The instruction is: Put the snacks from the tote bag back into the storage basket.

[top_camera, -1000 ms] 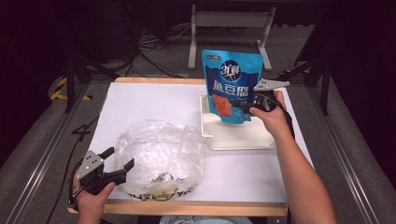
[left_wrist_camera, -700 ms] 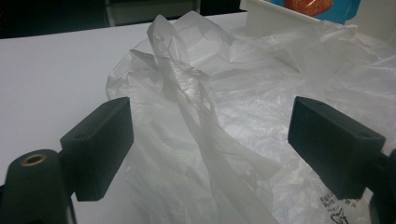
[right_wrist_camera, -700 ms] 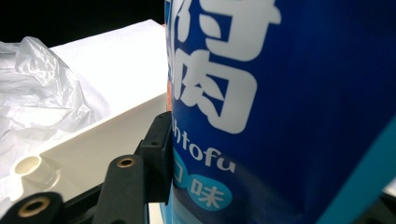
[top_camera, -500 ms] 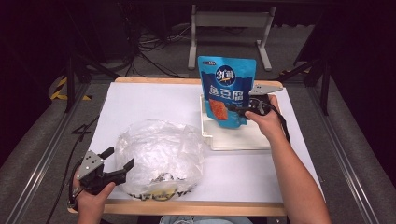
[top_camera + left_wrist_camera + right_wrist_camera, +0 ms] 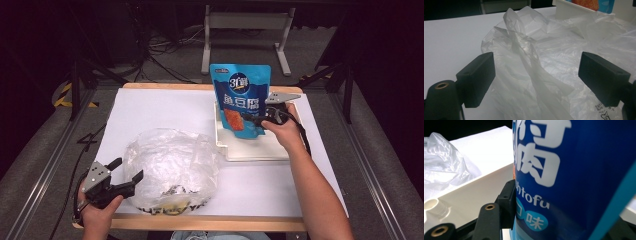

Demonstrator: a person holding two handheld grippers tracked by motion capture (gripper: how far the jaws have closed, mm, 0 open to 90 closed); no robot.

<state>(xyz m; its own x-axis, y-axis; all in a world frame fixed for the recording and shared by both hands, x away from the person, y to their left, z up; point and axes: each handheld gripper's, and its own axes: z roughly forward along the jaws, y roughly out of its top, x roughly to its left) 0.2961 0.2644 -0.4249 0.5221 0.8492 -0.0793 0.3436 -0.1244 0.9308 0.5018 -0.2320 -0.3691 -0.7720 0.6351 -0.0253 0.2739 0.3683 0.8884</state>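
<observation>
A blue snack pouch (image 5: 241, 100) with white lettering stands upright over the white tray (image 5: 257, 150) at the table's right. My right gripper (image 5: 255, 120) is shut on the blue snack pouch (image 5: 564, 177) near its lower right edge; one black jaw presses its front. A crumpled clear plastic bag (image 5: 172, 167) lies at the front left of the table. My left gripper (image 5: 126, 171) is open at the bag's left edge. In the left gripper view the bag (image 5: 541, 65) bulges between the two spread jaws, which do not touch it.
The white tabletop (image 5: 155, 110) has a wooden edge. The white tray's rim (image 5: 471, 182) runs beside the pouch. A metal stand (image 5: 245, 22) and cables lie on the floor beyond the table. Dark printed matter shows through the bag's front.
My right gripper has carried the pouch leftward and slightly up over the tray. The left gripper and the plastic bag have stayed where they were.
</observation>
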